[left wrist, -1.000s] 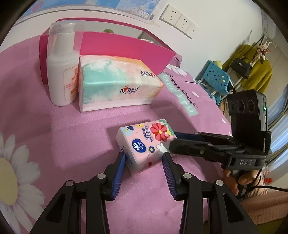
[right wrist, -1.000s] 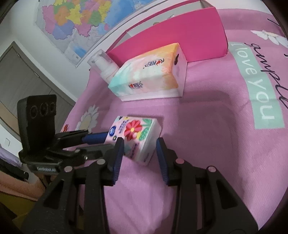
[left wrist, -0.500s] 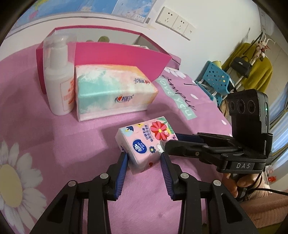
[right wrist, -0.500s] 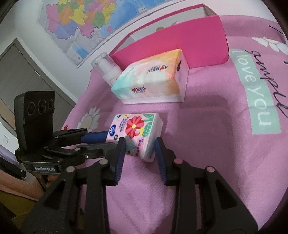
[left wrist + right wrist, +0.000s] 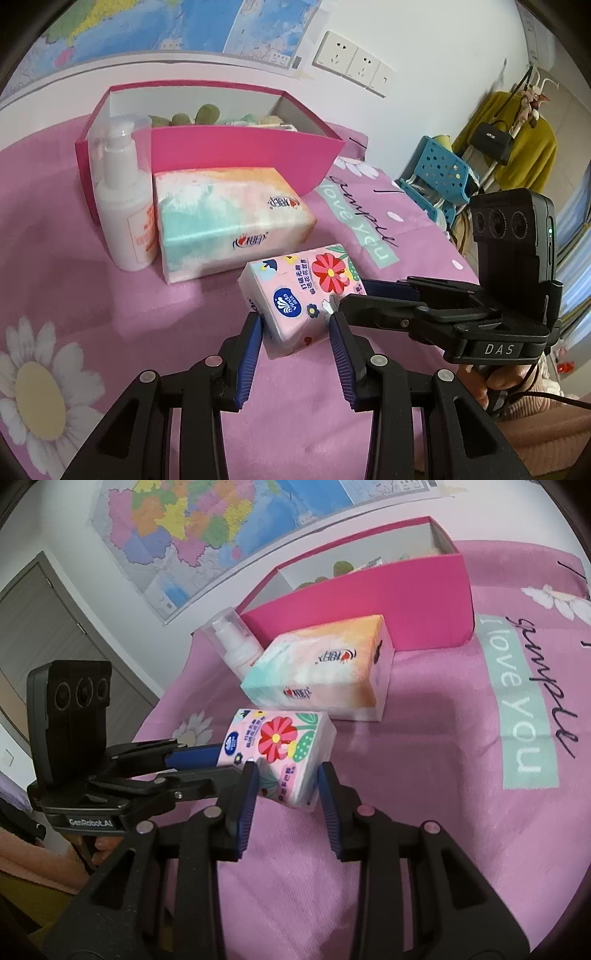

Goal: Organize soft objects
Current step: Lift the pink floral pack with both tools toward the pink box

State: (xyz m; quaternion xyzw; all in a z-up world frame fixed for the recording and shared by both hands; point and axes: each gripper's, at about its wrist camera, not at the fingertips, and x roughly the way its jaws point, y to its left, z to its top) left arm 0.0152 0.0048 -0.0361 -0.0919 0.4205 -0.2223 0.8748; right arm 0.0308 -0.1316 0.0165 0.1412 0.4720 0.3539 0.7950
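Small floral tissue pack (image 5: 303,295), pink w/ a red flower and blue round logo, sits between both grippers at once, tilted, its far end over the pink bedspread (image 5: 74,280) w/ a shadow under it, so it looks lifted off the cloth. Left gripper (image 5: 295,332) is clamped on the pack's near end, blue pads pressing both sides. Right gripper (image 5: 286,782) is closed on the same pack from the other end, pads against its sides; in the left cam it comes in from the right, black body w/ three lenses on top, a hand (image 5: 491,391) partly visible under it. Just behind the pack lies a bigger tissue pack (image 5: 229,218), pastel teal/orange/white, flat on the bedspread, near but apart from the small one. Beside it, on its left in the left cam, stands a white pump bottle (image 5: 123,206) w/ clear cap, upright, close against it. Behind both is an open pink box (image 5: 236,158) w/ white inside, some soft green and pale items in it, too small to tell exactly. Wall map (image 5: 207,528) and sockets (image 5: 351,59) at the back.
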